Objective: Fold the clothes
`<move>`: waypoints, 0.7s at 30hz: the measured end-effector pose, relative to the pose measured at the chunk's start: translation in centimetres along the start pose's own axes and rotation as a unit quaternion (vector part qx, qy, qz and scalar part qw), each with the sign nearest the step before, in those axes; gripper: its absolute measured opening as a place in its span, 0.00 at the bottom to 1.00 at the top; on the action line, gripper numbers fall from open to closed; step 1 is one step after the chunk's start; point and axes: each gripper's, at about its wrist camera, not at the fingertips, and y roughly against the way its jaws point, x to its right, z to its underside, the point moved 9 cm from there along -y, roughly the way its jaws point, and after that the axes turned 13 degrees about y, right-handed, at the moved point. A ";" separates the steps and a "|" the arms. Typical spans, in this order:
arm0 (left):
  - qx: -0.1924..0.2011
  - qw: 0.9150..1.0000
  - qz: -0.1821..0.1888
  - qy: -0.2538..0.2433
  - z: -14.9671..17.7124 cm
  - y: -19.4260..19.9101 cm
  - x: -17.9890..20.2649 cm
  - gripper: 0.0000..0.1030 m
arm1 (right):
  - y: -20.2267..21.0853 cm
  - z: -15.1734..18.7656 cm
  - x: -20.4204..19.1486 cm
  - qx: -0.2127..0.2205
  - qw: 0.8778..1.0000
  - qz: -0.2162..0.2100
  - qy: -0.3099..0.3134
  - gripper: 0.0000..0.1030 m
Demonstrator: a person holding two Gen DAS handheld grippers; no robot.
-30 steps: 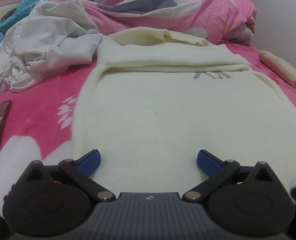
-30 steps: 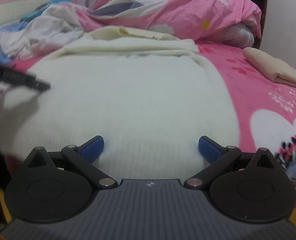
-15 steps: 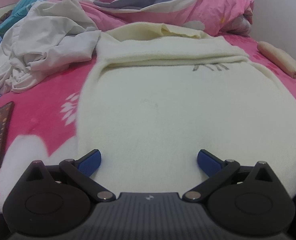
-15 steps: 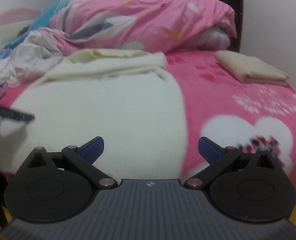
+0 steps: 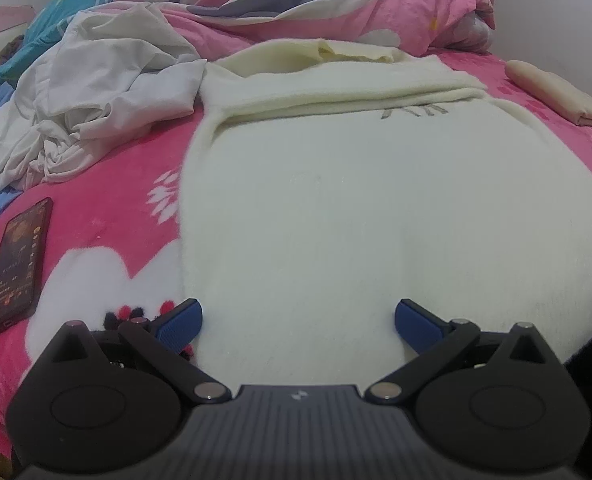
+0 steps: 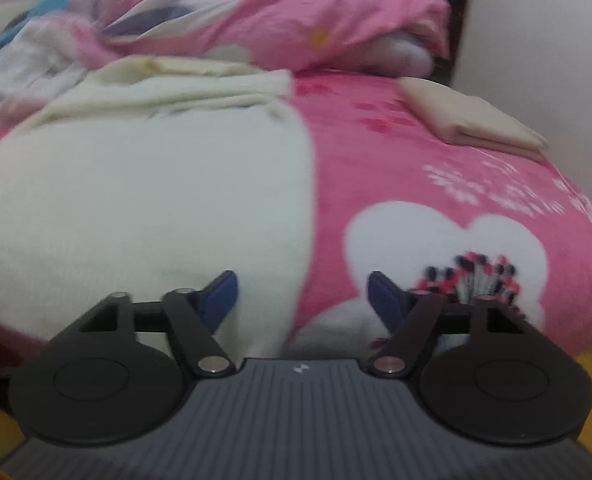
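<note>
Left wrist view: your left gripper (image 5: 298,314) is spread wide over the cream sweater (image 5: 355,216), lower centre. Your right gripper (image 6: 301,294) has just been closing, its jaws still apart astride the sweater's lower-right edge.

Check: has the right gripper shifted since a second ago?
Yes. The right gripper has swung right: the cream sweater's side edge now sits between its closing fingers.

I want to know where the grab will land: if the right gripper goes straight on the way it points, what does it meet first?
Probably the right-hand edge of the cream sweater, with pink blanket just beside it. The right gripper, whose jaws have just been closing on nothing, straddles that border; blur hides depth.
</note>
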 end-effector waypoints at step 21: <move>-0.012 0.999 0.015 0.025 0.5 -0.2 -1.3 1.00 | -0.6 -0.3 1.5 0.008 0.997 -0.031 -0.069 0.35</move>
